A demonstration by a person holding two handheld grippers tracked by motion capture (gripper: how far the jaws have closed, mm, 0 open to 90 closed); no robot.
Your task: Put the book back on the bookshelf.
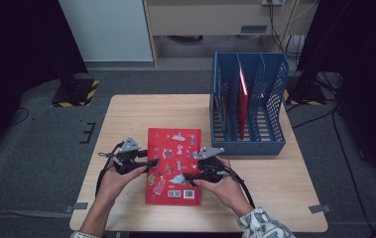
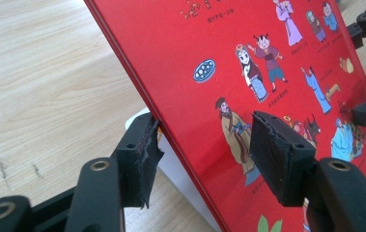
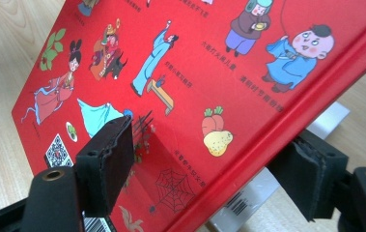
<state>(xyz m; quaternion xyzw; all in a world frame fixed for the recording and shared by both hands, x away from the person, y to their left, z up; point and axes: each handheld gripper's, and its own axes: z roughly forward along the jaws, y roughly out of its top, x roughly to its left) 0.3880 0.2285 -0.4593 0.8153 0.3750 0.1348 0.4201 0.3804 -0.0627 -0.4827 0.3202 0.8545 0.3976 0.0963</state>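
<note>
A red picture book lies on the wooden table with its back cover and barcode up. My left gripper is at the book's left edge. In the left gripper view the gripper straddles the raised edge of the book, one pad touching its underside and the other over the cover, with a wide gap. My right gripper is at the right side. In the right gripper view the gripper brackets the book, one pad above the cover and one below the thick edge.
A blue file rack stands at the back right of the table, with a thin red book upright in a middle slot. Something white shows under the red book's lifted edge. A person's hands and forearms come in from the bottom.
</note>
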